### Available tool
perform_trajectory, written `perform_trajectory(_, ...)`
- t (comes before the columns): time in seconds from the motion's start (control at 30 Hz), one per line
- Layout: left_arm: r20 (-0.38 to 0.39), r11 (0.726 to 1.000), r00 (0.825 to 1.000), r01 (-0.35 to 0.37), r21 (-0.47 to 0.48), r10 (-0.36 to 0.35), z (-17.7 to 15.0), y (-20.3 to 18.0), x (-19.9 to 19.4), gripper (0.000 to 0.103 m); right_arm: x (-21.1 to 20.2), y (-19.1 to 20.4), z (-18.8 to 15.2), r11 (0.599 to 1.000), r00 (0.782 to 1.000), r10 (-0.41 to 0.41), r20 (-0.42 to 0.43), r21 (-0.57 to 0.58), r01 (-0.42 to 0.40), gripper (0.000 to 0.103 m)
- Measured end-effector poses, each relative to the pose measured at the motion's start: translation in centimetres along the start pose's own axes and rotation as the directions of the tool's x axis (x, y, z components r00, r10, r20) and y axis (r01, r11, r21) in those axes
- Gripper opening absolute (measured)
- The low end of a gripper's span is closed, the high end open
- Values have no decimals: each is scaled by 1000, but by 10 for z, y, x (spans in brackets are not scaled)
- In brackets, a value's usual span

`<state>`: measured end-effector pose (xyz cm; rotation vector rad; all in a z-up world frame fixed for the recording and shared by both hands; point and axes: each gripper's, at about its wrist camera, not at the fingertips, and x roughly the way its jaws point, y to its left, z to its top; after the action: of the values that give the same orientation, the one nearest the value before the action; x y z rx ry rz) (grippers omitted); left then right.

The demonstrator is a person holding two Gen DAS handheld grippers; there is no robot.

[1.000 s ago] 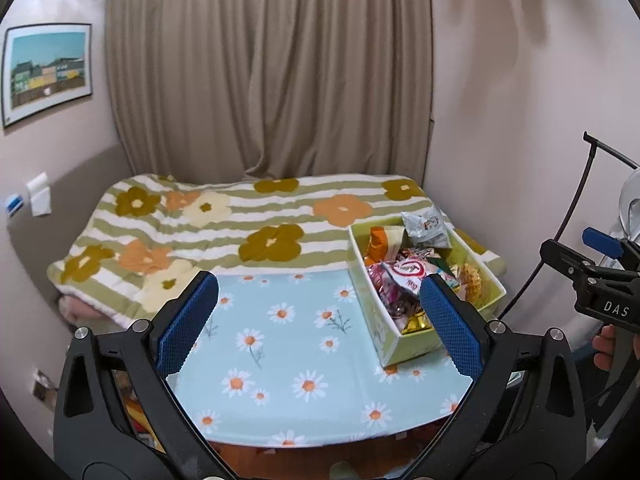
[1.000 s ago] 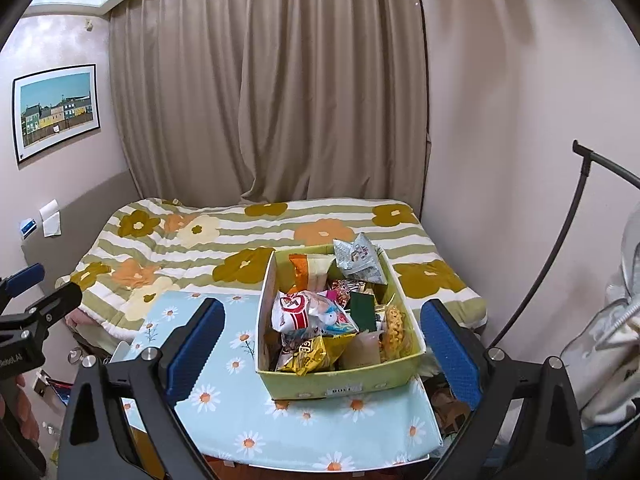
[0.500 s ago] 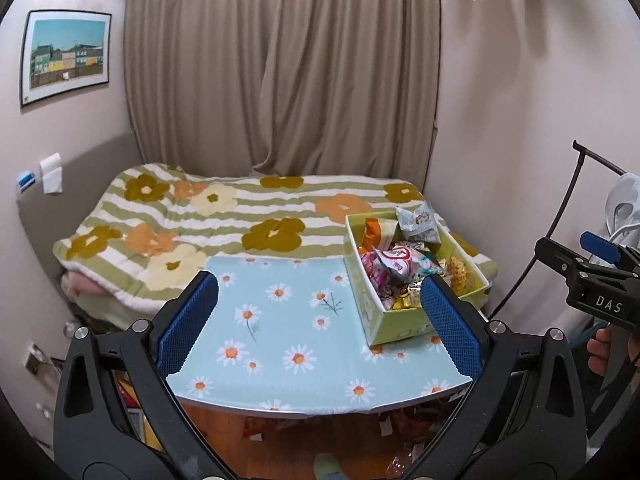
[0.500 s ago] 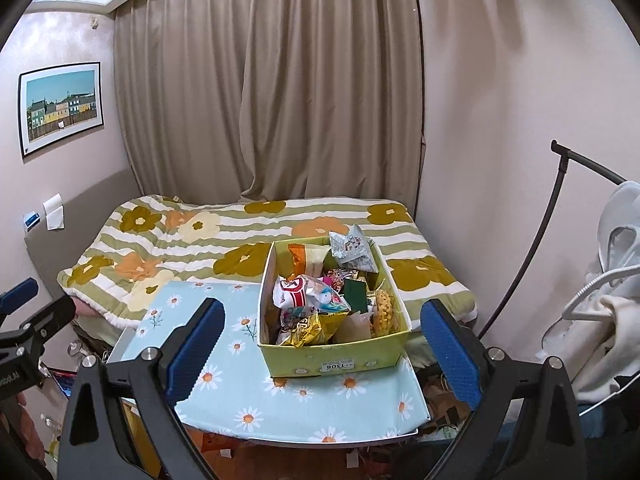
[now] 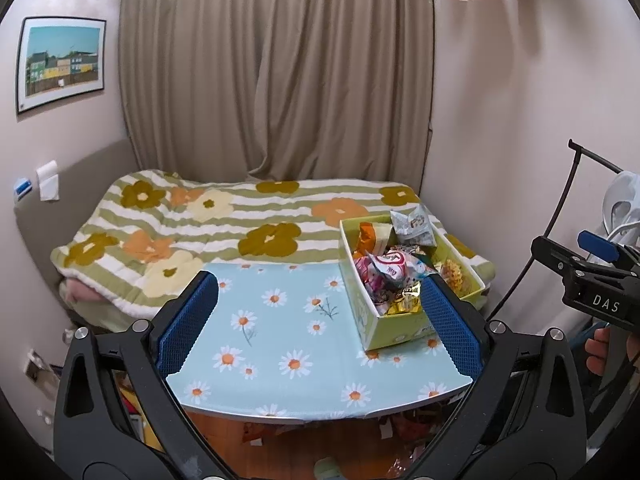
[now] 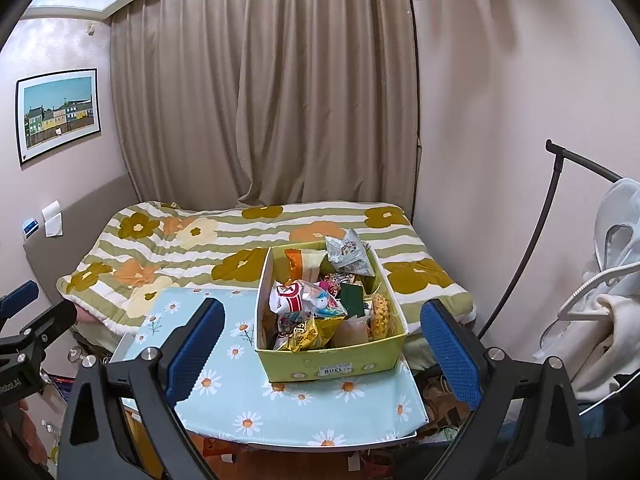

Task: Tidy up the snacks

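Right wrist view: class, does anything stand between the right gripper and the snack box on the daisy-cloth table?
Nothing visible does. The right gripper hangs open, well short of the snack box, with only bare daisy tablecloth and air between. The box is open-topped, its snacks exposed.

Glossy crinkled foil snack packets [image 6: 316,300] in a matt cardboard box [image 6: 340,364]; smooth daisy-print tablecloth [image 5: 288,344].

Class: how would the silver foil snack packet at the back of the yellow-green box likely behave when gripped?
The silver foil packet looks puffed and crinkled, so probably light and crushable. Its glossy film may slip between pads. It perches atop the box pile, so a nudge could topple it.
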<state>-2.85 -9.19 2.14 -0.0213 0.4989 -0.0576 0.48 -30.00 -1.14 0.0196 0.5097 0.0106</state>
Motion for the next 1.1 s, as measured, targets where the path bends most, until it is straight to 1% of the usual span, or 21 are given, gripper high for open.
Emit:
perform_trajectory(0.3, 9, 1000, 1000, 5, 13, -5, 8, -2, 9, 100, 8, 0, 5, 1000, 1000, -5, 0, 5, 5, 98)
perform_trajectory(0.67, 14, 1000, 1000, -9, 9, 9, 12, 3, 15, 100, 13, 5, 6, 1000, 1000, -21, 1, 0, 21, 98)
perform_trajectory(0.77, 15, 1000, 1000, 7, 8, -7, 11, 3, 15, 100, 13, 5, 6, 1000, 1000, -22, 2, -1, 22, 98)
perform_trajectory(0.97, 24, 1000, 1000, 13, 4, -13, 10, 6, 14, 101, 13, 5, 6, 1000, 1000, -23, 2, -1, 23, 98)
perform_trajectory(1.1, 48, 1000, 999, 20, 1, -20, 8, 7, 12, 102, 13, 5, 6, 1000, 1000, -22, 8, 2, 22, 98)
